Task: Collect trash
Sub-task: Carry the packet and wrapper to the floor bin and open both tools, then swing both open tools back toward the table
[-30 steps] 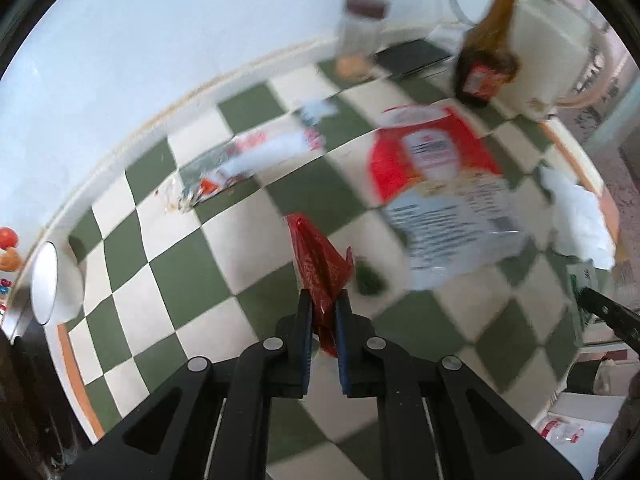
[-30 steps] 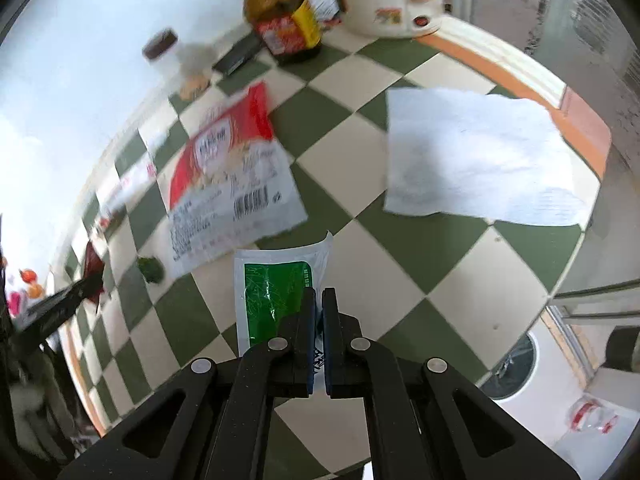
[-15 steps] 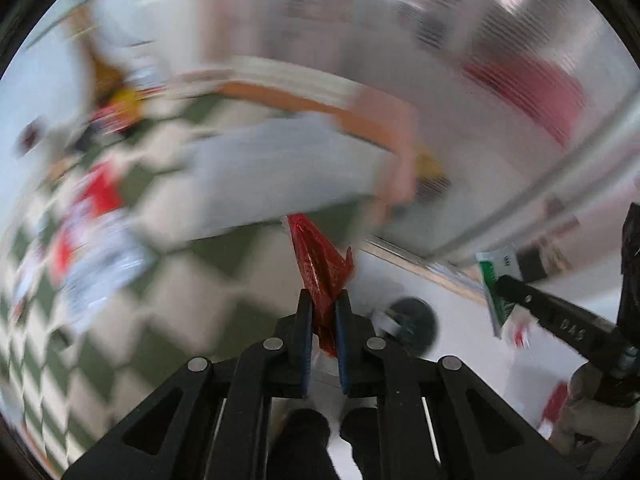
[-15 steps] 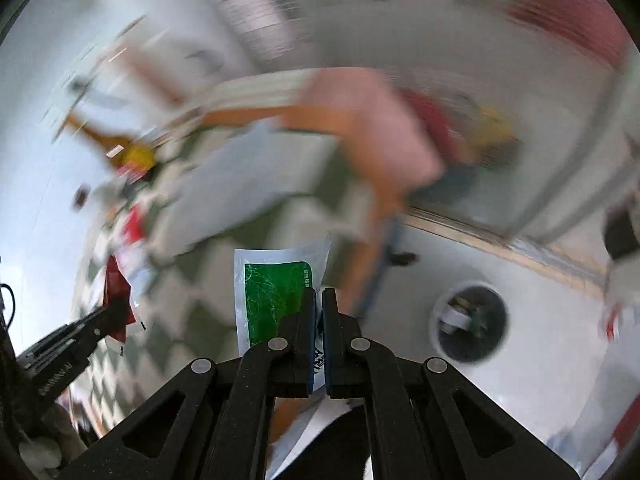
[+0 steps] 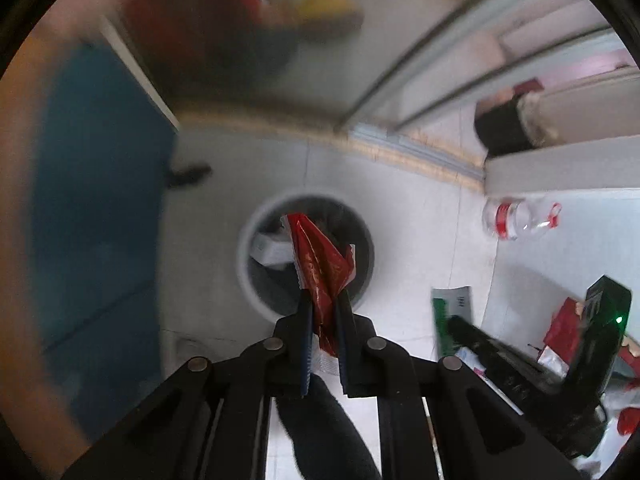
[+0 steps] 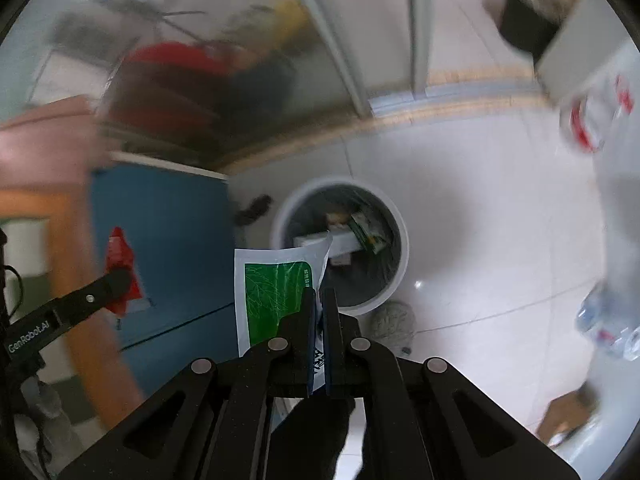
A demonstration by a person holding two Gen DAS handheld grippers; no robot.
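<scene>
My left gripper (image 5: 323,304) is shut on a crumpled red wrapper (image 5: 320,264) and holds it above a round white-rimmed trash bin (image 5: 256,220) on the floor. My right gripper (image 6: 319,300) is shut on a green and white packet (image 6: 276,284), held above the left rim of the same bin (image 6: 396,224), which holds a white box and other trash. The right gripper with the green packet (image 5: 452,308) shows at the lower right of the left wrist view. The left gripper with the red wrapper (image 6: 120,268) shows at the left of the right wrist view.
A blue cabinet side (image 5: 92,200) stands left of the bin. A clear plastic bottle with a red label (image 5: 516,220) lies on the white tile floor to the right. A grey rag (image 6: 392,320) lies beside the bin. A sliding glass door frame (image 5: 400,76) runs behind.
Both grippers have swung away from the checkered table and now point down at the trash bin on the floor. Each keeps hold of its wrapper.
</scene>
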